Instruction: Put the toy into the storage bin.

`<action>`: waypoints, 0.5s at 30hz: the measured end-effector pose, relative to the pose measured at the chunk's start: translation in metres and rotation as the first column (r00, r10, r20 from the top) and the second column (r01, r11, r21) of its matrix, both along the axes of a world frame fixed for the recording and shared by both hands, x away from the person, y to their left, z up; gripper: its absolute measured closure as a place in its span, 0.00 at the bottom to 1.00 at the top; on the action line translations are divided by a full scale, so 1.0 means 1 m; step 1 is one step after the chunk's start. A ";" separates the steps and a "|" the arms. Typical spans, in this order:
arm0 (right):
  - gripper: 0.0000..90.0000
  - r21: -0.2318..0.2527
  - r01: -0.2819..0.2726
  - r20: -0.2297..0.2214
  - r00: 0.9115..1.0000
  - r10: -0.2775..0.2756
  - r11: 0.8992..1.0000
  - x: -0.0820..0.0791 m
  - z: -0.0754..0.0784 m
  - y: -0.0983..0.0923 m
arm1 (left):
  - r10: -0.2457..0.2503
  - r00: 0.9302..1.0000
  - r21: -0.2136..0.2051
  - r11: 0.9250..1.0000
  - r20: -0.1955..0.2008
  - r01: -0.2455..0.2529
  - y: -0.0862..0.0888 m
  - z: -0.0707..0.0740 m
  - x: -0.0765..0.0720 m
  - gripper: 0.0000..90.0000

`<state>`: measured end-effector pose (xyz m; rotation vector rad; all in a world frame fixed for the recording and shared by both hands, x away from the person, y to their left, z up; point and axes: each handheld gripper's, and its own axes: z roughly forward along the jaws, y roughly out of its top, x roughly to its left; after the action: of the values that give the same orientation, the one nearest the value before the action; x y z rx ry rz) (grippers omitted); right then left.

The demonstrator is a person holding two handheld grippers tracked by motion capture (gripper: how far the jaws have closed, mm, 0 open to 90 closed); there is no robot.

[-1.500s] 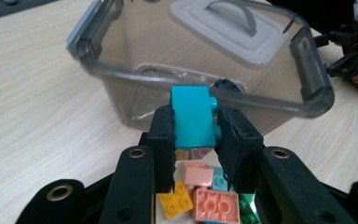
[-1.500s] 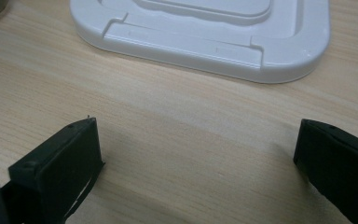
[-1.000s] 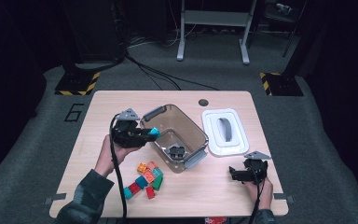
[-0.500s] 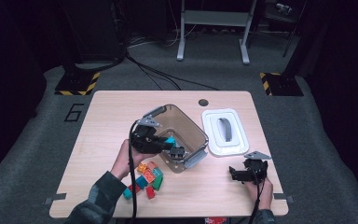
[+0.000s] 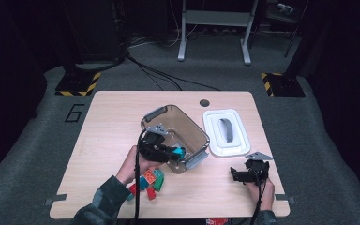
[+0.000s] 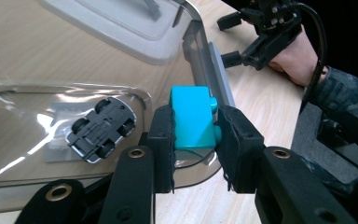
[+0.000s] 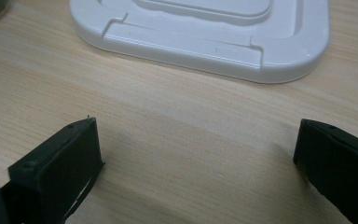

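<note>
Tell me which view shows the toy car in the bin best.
Left gripper view: the toy car lies upside down, wheels up, on the clear bin floor, close and sharp. In the high view it is a small dark blob beside the gripper.

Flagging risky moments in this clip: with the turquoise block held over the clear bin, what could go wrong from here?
1. The turquoise block sits over the clear bin's rim, so a release now might drop it outside.
2. It could land on the toy car and bounce.
3. The left hand-held gripper could nudge the bin toward the white lid.
</note>
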<state>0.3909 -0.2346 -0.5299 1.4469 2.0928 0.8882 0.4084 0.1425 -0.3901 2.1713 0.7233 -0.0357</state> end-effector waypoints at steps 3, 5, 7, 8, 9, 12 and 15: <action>0.00 0.000 0.000 0.000 1.000 0.000 1.000 0.000 0.000 0.000 | -0.009 1.000 0.003 1.000 -0.010 0.009 0.000 0.000 0.001 0.74; 0.00 0.000 0.000 0.000 1.000 0.000 1.000 0.000 0.000 0.000 | -0.017 1.000 0.006 1.000 -0.016 0.017 0.000 -0.001 0.001 0.69; 0.00 0.000 0.000 0.000 1.000 0.000 1.000 0.000 0.000 0.000 | -0.023 1.000 0.018 1.000 -0.021 0.023 0.000 0.000 0.000 0.62; 0.00 0.000 0.000 0.000 1.000 0.000 1.000 0.000 0.000 0.000 | -0.022 1.000 0.019 1.000 -0.017 0.022 0.001 0.000 0.000 0.58; 0.00 -0.001 0.000 0.001 1.000 0.000 1.000 0.000 0.000 0.000 | -0.020 1.000 0.022 1.000 -0.016 0.021 0.001 0.000 0.000 0.54; 0.00 0.002 -0.001 -0.001 1.000 0.001 1.000 0.000 0.000 0.000 | 0.007 1.000 0.031 0.999 0.021 -0.008 0.006 0.003 -0.005 0.39; 0.00 0.002 -0.001 -0.001 1.000 0.001 1.000 0.000 0.000 0.000 | 0.038 0.998 0.031 0.999 0.057 -0.040 0.015 0.006 -0.013 0.28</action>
<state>0.3908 -0.2345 -0.5298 1.4470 2.0940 0.8903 0.3951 0.1574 -0.3840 2.1786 0.7385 0.0575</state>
